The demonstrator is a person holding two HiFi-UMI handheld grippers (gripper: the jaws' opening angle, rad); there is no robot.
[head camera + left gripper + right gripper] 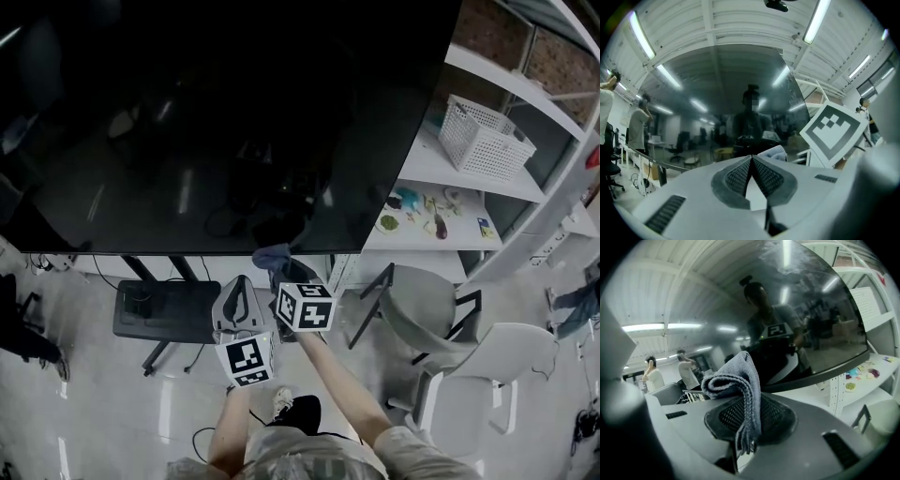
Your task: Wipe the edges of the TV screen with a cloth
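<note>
- Workshop, white shelving; TV screen on its stand.
- Right gripper: jaws clamped on the grey cloth, at the screen's bottom edge.
- Left gripper: jaws together, empty.
- Suggest: press the fold flat to the edge, then slide along it steadily.

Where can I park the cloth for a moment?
Bare room: the upper shelf, between the TV edge and the basket. The near chair also looks empty. The lower shelf is crowded with small items across its middle, leaving only its front strip bare.
</note>
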